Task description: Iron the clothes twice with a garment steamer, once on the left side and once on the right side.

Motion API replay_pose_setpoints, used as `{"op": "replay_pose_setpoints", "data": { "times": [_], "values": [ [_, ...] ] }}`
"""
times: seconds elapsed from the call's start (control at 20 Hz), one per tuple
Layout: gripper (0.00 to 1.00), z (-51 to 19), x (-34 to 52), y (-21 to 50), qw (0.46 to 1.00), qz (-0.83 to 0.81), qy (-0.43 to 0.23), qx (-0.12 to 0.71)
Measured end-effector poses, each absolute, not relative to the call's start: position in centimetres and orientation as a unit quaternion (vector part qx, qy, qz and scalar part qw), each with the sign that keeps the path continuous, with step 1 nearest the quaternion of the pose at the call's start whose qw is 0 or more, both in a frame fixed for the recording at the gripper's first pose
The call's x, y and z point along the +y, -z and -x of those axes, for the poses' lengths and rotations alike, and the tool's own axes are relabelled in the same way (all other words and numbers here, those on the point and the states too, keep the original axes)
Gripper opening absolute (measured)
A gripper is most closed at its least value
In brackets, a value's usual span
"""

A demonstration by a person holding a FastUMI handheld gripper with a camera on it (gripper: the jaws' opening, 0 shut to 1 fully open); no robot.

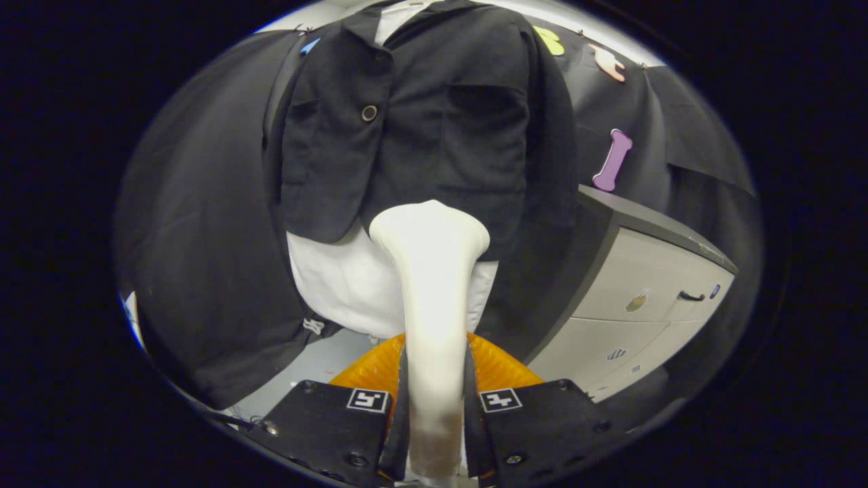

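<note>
The white plastic garment steamer (432, 291) stands upright between the gripper (434, 420) fingers, both pressed on its handle. Its flared head lies against the lower front of the black button-up jacket (413, 129), which hangs ahead over a white shirt (339, 285). A grey drawer cabinet (644, 298) stands to the right, behind it.

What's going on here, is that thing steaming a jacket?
Yes. A hand-held gripper is shut on the handle of a white garment steamer, whose wide head points at the lower front of a black jacket hanging over a white shirt. An orange object lies under the steamer, and a pale cabinet stands beside the clothes.
</note>
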State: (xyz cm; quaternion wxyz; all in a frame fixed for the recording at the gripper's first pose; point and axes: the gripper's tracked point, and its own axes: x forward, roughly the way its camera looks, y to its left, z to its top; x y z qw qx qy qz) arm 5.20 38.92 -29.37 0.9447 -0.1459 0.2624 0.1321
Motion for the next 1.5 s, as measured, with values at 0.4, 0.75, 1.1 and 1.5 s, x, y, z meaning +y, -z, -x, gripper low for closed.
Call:
{"op": "replay_pose_setpoints", "data": {
  "times": [0.4,0.75,1.1,1.5],
  "values": [
    [0.36,-4.9,45.3,14.4,0.97,0.116,-0.194,0.086],
    [0.35,-4.2,54.0,-2.0,0.955,0.066,-0.262,-0.124],
    [0.36,-5.1,61.1,-10.5,0.931,0.052,-0.284,-0.225],
    [0.36,-8.7,65.6,-13.2,0.931,0.07,-0.271,-0.234]
  ]
}}
